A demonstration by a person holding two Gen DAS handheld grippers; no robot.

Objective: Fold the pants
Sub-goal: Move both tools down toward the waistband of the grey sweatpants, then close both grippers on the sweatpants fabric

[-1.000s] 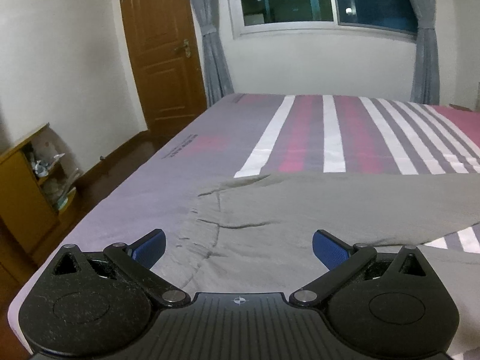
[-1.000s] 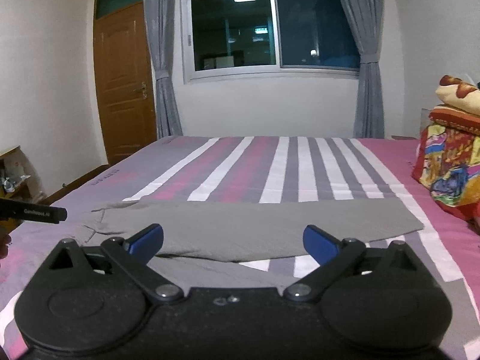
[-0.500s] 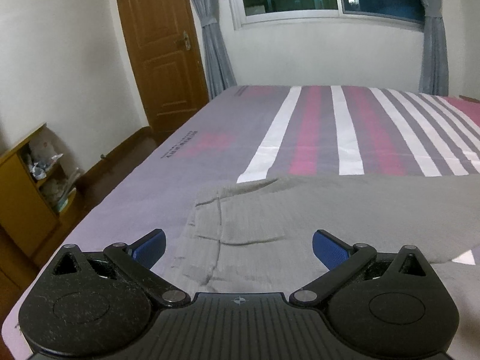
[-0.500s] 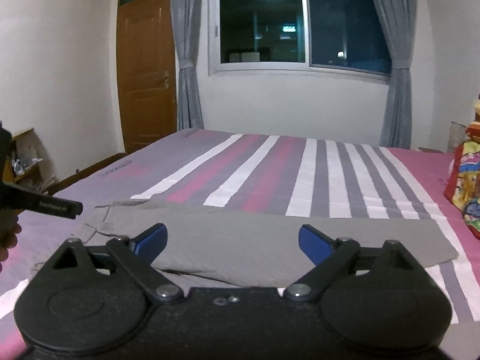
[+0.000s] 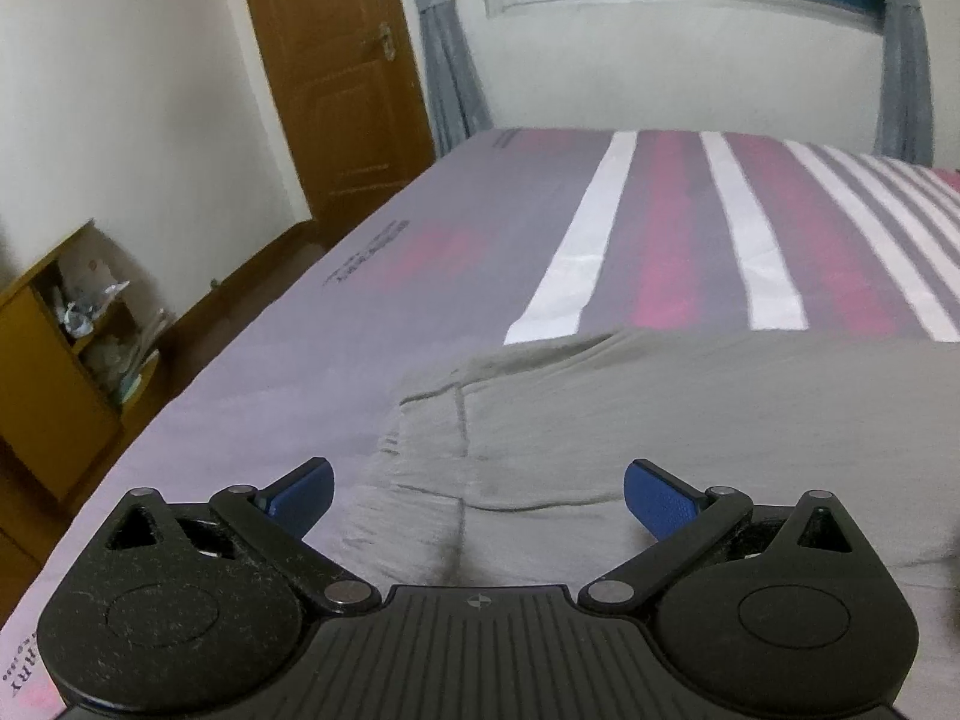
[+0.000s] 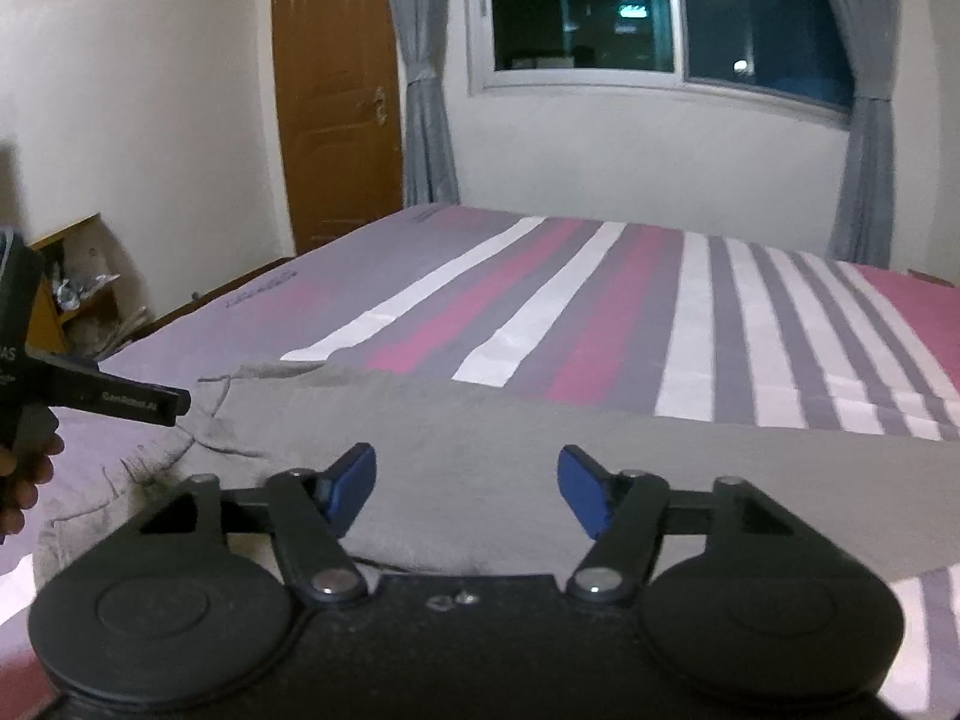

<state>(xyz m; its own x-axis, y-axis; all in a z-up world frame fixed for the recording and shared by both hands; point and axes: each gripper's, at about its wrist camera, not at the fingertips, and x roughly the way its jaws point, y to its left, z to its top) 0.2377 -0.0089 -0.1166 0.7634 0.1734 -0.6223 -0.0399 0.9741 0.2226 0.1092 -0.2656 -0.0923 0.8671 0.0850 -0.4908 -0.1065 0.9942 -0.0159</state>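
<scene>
The left gripper [image 5: 478,495] hangs over the waistband end of the pants [image 5: 690,420] with its jaws spread wide, nothing between them. The right gripper [image 6: 467,489], jaws just closing but still apart and gripping nothing, hovers over the same gray pants, which lie flat across the near edge of the striped bed [image 5: 660,228], waistband toward its left edge.

Both grippers have come lower and nearer the flat grey fabric pants [image 5: 690,420] on the striped bed. The right gripper [image 6: 467,489] has just been narrowing its jaws, nothing between them, now over the pants' near edge.
</scene>
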